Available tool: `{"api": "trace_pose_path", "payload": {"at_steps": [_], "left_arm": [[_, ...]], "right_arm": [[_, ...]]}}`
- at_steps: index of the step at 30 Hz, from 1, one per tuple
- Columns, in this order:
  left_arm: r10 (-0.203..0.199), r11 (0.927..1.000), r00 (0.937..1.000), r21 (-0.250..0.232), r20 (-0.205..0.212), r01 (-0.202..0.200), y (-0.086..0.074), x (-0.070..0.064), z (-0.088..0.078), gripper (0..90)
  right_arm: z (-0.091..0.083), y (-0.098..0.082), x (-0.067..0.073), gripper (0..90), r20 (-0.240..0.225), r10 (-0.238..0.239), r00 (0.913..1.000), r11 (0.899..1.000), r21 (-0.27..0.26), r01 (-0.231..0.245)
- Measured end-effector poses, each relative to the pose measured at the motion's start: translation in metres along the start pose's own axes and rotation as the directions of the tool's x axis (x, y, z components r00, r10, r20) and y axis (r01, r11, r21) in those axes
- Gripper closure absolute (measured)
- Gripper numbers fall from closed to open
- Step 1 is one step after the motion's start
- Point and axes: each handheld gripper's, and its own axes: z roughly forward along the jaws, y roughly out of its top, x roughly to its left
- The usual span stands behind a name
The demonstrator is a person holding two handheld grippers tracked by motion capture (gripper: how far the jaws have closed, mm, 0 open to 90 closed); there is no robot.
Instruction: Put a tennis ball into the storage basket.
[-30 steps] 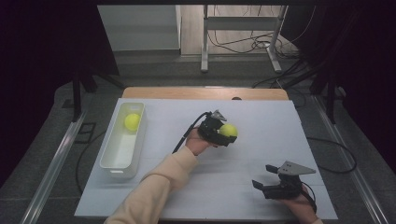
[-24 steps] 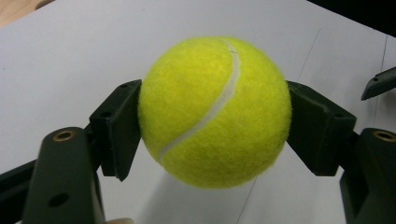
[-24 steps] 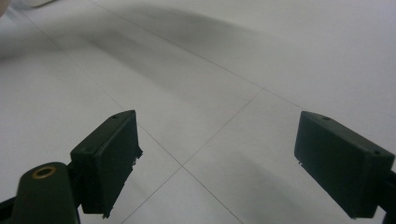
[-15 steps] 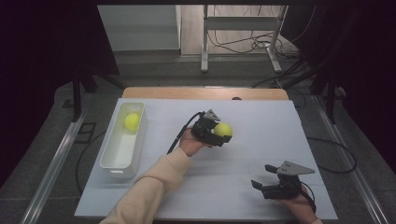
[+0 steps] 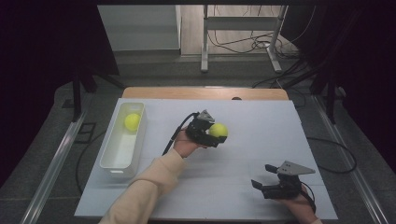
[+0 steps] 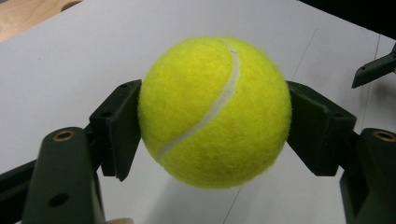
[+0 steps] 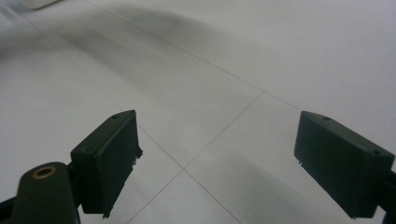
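The left gripper clamps a ball between its pads, lifted off the middle of the table. The right gripper rests near the table's front right, jaws wide apart. A second ball lies in the bin at the left.

A bin sits at the left of the worktop with 1 ball in its far end. Right of it, mid-worktop, the left tool holds a 2nd ball. The right tool is at the near right corner.
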Motion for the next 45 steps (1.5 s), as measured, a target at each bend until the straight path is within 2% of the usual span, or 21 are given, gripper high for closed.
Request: {"api": "trace_pose_path", "payload": {"at_steps": [18, 45], "left_arm": [[-0.004, 0.9999, 0.9998, -0.013, -0.021, 0.003, -0.007, 0.002, -0.019, 26.0], [-0.023, 0.9993, 0.9987, -0.031, -0.046, 0.022, -0.014, 0.008, -0.036, 26.0]], "right_arm": [[0.0, 0.0, 0.0, 14.5, 0.001, -0.001, 1.0, 1.0, 0.0, 0.001], [0.0, 0.0, 0.0, 14.5, 0.0, 0.0, 1.0, 1.0, 0.001, 0.0]]}}
